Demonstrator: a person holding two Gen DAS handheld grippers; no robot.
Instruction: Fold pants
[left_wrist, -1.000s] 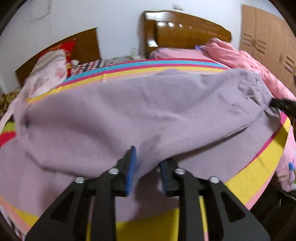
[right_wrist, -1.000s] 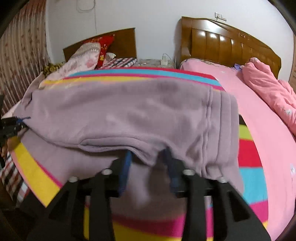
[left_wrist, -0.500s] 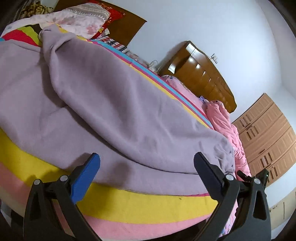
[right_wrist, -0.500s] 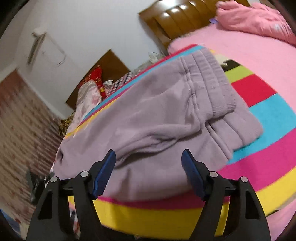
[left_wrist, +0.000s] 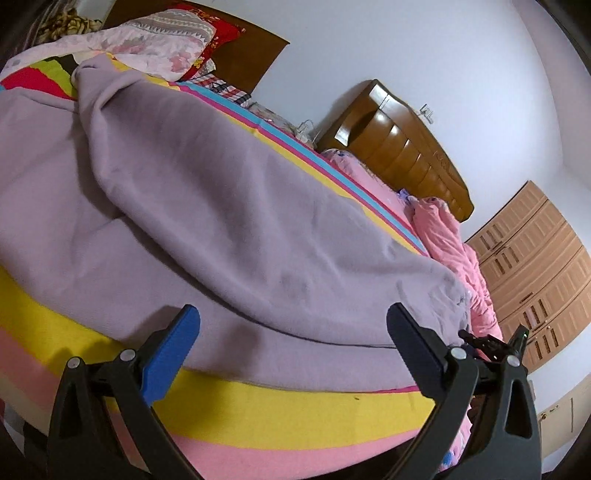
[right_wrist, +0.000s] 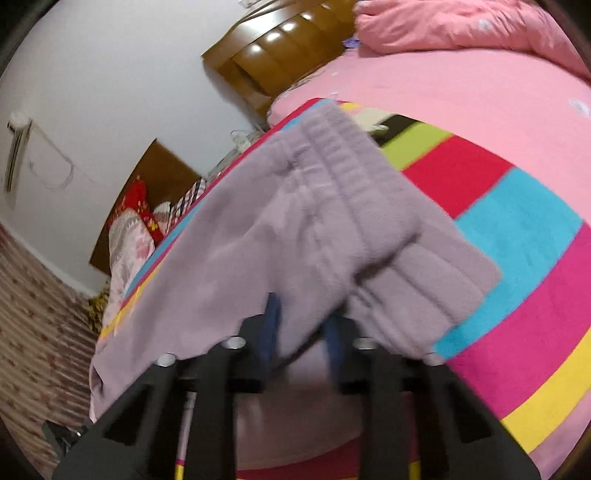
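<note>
The mauve fleece pants lie folded lengthwise, one leg over the other, on a striped blanket. My left gripper is open and empty, just short of the pants' near edge. In the right wrist view the pants show their ribbed waistband at the right end. My right gripper has its blue pads close together with the pants' near edge between them, and the cloth is lifted there. The view is blurred.
The striped blanket covers a bed with a pink sheet. A pink quilt and a wooden headboard lie beyond. Pillows sit at the far left. A wardrobe stands at the right.
Both grippers let go of the pants and opened wide. The left has stayed open and drawn back. The right has since closed on the near edge by the waistband.
</note>
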